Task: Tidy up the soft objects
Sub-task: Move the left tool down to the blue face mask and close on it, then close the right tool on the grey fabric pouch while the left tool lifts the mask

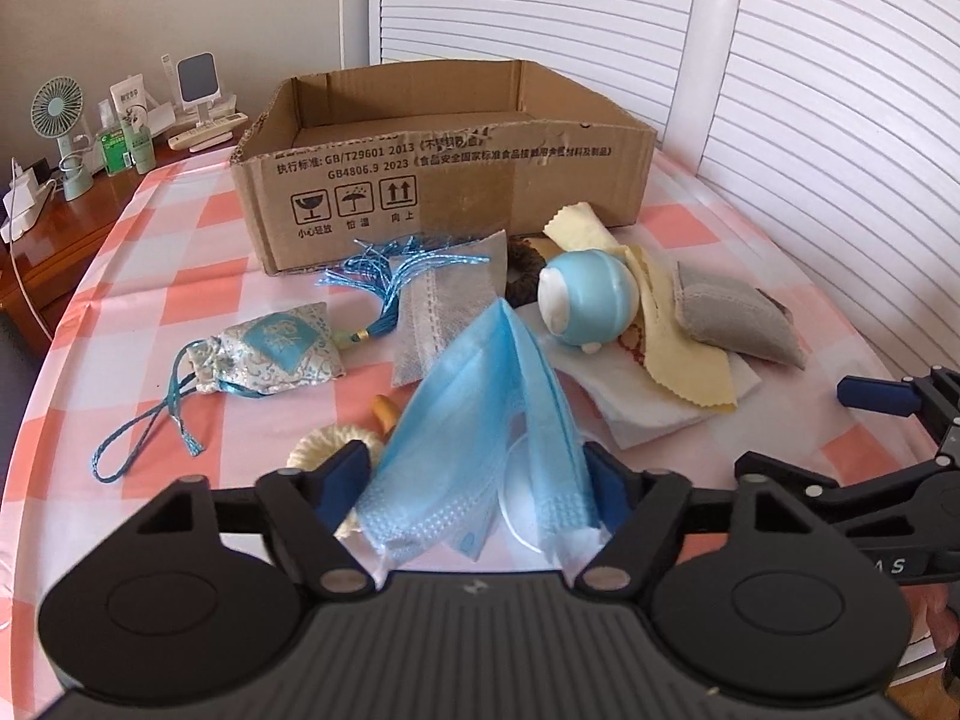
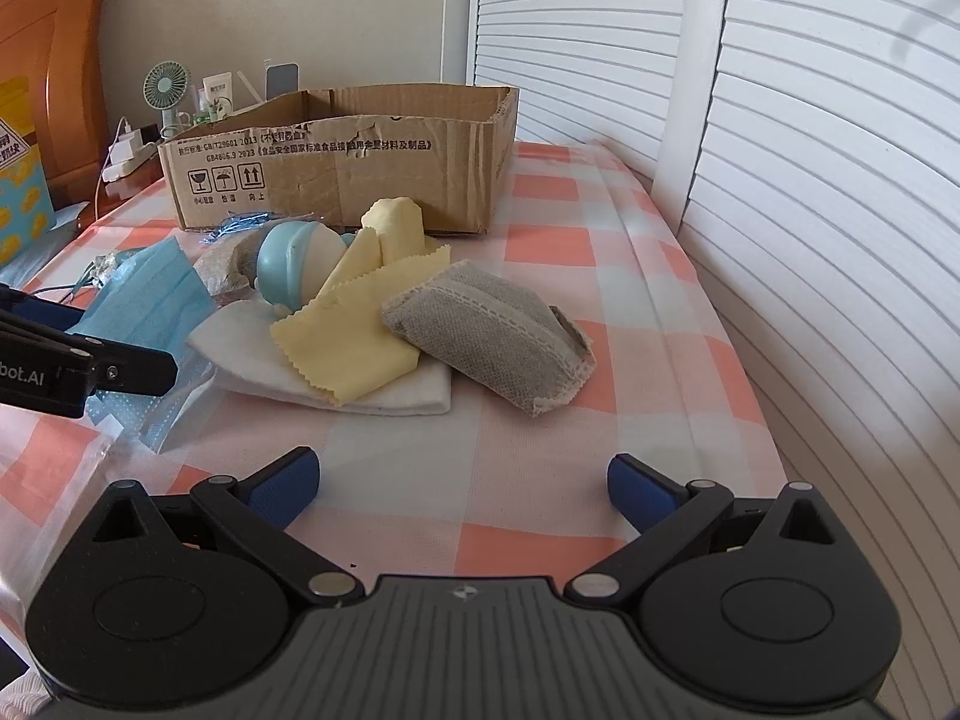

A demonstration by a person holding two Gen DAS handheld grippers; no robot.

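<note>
Now we hold the pleated blue face mask (image 1: 474, 420) clamped in our left hand-held gripper (image 1: 477, 480), above the checked worktop (image 1: 180, 276); its long axis points toward the open cardboard box (image 1: 444, 162). We should lift clear, then release inside. Our right hand-held gripper (image 2: 462, 489) gapes, holding nothing.

Low wrist views — shared cardboard box (image 1: 444, 180)

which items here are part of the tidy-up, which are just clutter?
Job: blue face mask in left tool, cardboard box, grey pouch, yellow cloth, sachet.
Clutter: desk fan, green bottles, charger.
</note>
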